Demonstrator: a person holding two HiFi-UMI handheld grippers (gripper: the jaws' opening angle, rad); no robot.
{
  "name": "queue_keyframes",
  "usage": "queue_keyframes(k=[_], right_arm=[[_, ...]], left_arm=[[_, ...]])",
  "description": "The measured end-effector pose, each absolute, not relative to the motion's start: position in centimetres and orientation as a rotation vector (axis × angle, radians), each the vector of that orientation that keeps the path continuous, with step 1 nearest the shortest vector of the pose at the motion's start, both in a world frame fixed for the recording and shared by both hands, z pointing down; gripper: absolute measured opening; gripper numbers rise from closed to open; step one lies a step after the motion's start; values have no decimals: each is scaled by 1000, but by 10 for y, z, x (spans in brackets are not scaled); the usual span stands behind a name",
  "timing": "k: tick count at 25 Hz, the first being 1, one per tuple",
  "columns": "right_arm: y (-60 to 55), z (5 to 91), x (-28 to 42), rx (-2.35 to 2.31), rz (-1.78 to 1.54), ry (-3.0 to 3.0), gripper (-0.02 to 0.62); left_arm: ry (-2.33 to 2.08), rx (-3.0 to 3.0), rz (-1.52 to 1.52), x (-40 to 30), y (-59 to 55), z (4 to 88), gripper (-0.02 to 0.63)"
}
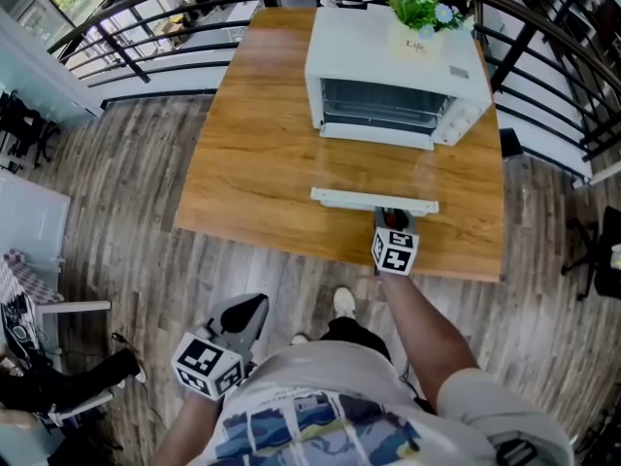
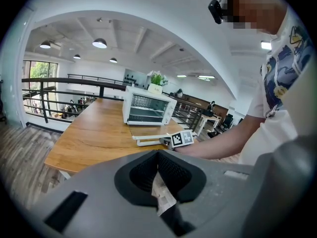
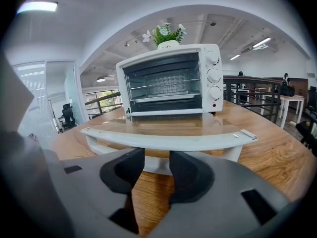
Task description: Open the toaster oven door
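Observation:
The white toaster oven stands at the far right of the wooden table. Its glass door lies folded down flat, with the white handle bar toward me. My right gripper sits just in front of that handle, open. In the right gripper view the handle crosses just beyond the tips of the right gripper, and nothing lies between the pads. My left gripper hangs low at my left side, off the table, shut and empty. The left gripper view shows the oven far off.
A potted plant stands on top of the oven. Black railings run behind and beside the table. The table's front edge is close to my body, with wood floor below. A chair stands at the far left.

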State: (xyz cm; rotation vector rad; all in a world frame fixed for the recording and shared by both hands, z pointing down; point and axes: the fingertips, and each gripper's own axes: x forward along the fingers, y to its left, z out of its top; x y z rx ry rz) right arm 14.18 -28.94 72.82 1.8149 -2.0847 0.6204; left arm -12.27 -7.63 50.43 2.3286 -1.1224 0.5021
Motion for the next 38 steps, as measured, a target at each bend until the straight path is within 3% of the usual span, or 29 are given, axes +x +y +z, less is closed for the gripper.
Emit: queue_keyframes(k=[38], right_arm=[[-291, 729, 142, 1831, 601, -2062, 143]], left_arm=[[-1092, 2339, 511, -118, -89, 510, 3]])
